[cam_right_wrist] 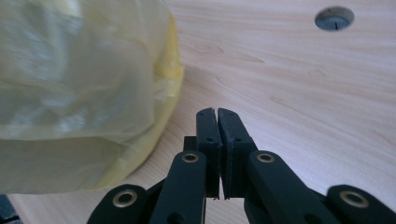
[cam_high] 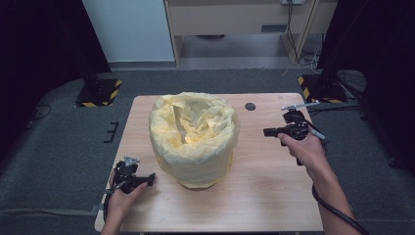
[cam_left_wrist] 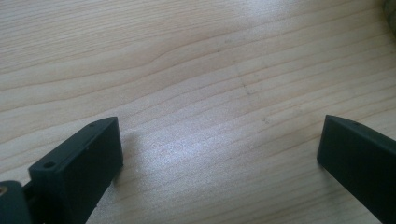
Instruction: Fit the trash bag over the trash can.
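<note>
Nearest the high camera, at the lower left of the frame, the left gripper (cam_high: pixel 147 179) rests low on the table (cam_high: pixel 264 200), held by the left hand (cam_high: pixel 122 198). In the left gripper view its jaws stand wide apart over bare wood grain, nothing between them.

Centre of the frame: a round bin lined with a yellow bag (cam_high: pixel 193 139). It stands upright on the table, between the two grippers and apart from both. The bag is thin, translucent, crinkled film; it is folded over the rim and drapes down the outside almost to the base, and the surplus sags into the open mouth in loose folds. In the right gripper view the bag (cam_right_wrist: pixel 79 88) fills the upper left, glossy and slack, a paler layer lying over a deeper yellow one.

Right of the frame: the right gripper (cam_high: pixel 266 131), in the right hand (cam_high: pixel 306 149), points left toward the bag, apart from it. Its jaws are pressed together, holding nothing. A dark grommet hole (cam_high: pixel 250 106) sits in the table near the far edge.

Judgement: the step in hand looks like the approach to the liner, with no grasp made yet. Next move calls for spreading the right jaws, then pinching a fold of film near the rim; the film is slippery and will bunch, so take a shallow bite
</note>
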Motion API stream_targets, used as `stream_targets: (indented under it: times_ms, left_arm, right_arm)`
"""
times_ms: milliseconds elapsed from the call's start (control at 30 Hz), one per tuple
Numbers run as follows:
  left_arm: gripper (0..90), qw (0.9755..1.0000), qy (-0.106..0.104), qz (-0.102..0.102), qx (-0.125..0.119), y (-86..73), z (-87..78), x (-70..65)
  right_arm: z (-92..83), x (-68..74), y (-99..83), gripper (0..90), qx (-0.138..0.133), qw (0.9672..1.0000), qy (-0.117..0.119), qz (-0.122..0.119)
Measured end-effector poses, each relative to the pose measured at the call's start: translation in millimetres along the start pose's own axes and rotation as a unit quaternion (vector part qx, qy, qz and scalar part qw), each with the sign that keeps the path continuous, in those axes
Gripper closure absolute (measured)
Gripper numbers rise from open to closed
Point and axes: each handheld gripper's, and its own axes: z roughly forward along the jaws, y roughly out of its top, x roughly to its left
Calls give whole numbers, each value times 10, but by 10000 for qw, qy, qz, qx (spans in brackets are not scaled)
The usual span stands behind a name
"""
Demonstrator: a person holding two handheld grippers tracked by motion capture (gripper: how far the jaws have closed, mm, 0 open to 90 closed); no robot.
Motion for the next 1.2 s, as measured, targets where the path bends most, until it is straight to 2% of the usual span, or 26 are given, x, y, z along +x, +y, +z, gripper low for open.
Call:
stream_targets:
  times_ms: [300,367,500,567,667,800,1200]
  left_arm:
    - [0,10000,-3,2,2,2,2,0]
    - [0,10000,-2,2,0,2,2,0]
    - [0,10000,-2,3,-6,1,2,0]
    - [0,10000,-2,3,-6,1,2,0]
    - [0,10000,-2,3,-9,0,2,0]
    - [0,10000,0,-1,-11,0,3,-1]
    - [0,10000,0,-1,-10,1,3,-1]
  right_arm:
    - [148,-270,-218,813,157,9989,-322,289]
    - [174,-318,-266,742,171,9986,-377,322]
    - [215,-396,-348,542,162,9973,-576,416]
    - [227,-430,-382,479,135,9967,-638,486]
    - [242,-474,-428,375,88,9962,-678,534]
    - [271,-513,-482,283,56,9960,-688,567]
    - [404,-576,-648,141,75,9951,-680,720]
